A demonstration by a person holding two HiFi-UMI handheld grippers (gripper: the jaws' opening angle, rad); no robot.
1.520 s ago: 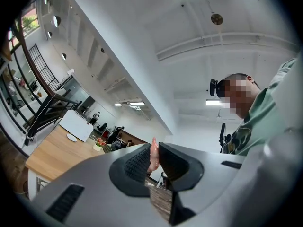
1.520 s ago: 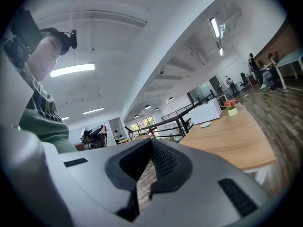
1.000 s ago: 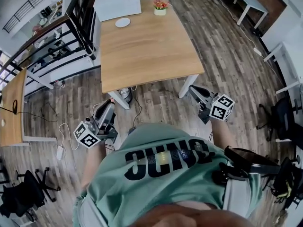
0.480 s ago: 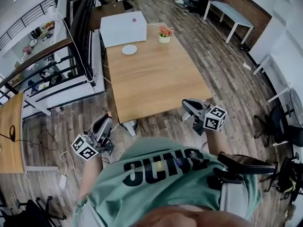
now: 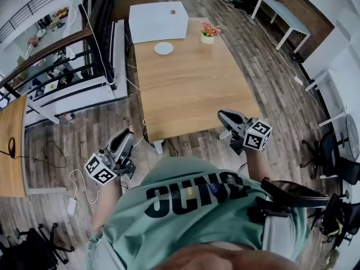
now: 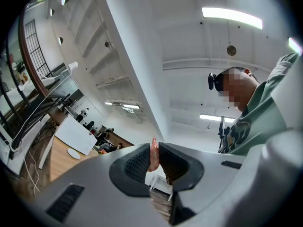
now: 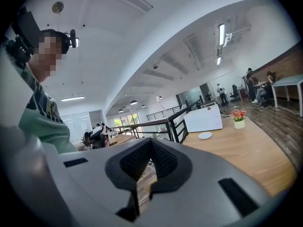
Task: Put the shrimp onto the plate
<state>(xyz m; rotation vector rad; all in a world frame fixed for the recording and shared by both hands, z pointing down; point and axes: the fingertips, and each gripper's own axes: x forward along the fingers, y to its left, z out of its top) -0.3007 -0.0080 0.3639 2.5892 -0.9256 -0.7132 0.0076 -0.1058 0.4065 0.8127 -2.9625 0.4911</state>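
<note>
Wood table [image 5: 185,89] sits ahead, plate [image 5: 163,48] way at its far end. Shrimp [image 6: 154,154] is pinched between the left gripper [image 5: 125,137] jaws, off the near corner, well apart from the plate. Right gripper [image 5: 225,117] is clamped together on nothing, by the near edge.

Green dark-lettered T-shirt [image 5: 185,221]; left hand-held gripper [image 5: 129,133] and right hand-held gripper [image 5: 223,115] are grey with marker cubes [image 5: 101,169] [image 5: 258,135].
</note>
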